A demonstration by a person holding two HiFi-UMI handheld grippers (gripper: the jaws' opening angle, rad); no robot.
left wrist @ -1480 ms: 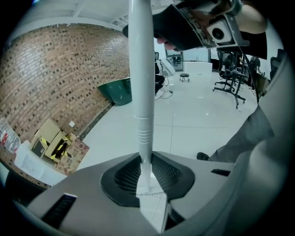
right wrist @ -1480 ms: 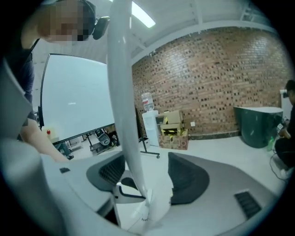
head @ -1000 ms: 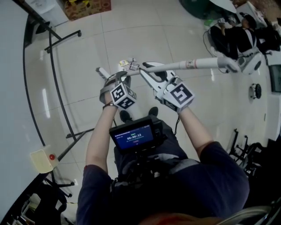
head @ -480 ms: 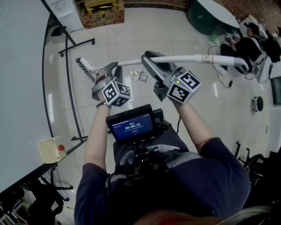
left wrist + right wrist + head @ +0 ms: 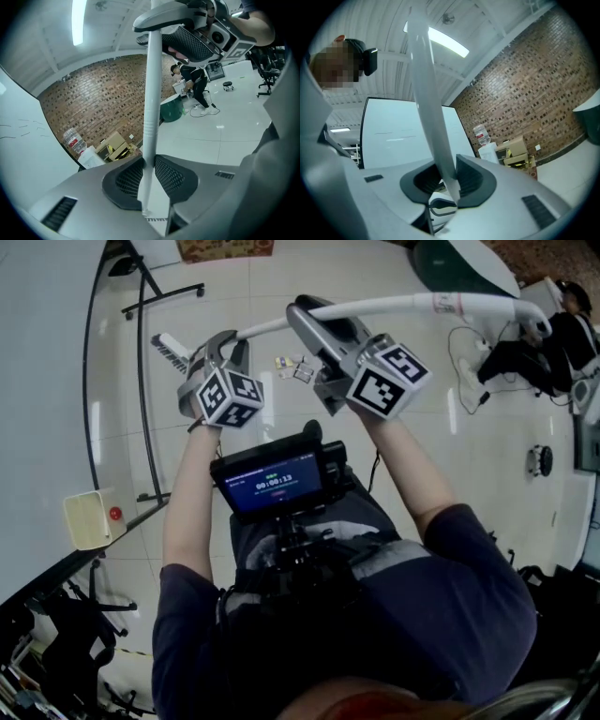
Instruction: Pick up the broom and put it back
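Broom with a long white tubular handle [image 5: 403,304] is held clear of the glossy white tiled floor [image 5: 469,456], lying roughly level across the head view in front of the person. Its bristle head [image 5: 171,346] is seen at the far left, too small for any detail. The shaft is clamped near the head end by the left gripper [image 5: 147,176], both dark ribbed pads pressed on the tube. It is clamped further along by the right gripper [image 5: 447,180], jaws likewise closed on it. The long free end is left overhanging to the right. Handling is judged as light and stiff, with no sag visible along the unsupported length. The smooth round tube is likely to twist or slide in the pads, so a firm squeeze is advised. Most of the weight is probably at the head, so one grip is best kept close to it and the other well apart, as now, to control leverage. Swing of the free end should be watched, since a seated person [image 5: 572,329] is near it at the upper right. A whiteboard on a black tube stand [image 5: 141,381] stands at the left, and small paper scraps [image 5: 295,367] lie on the floor beneath the shaft. The storage spot cannot be identified from these views.
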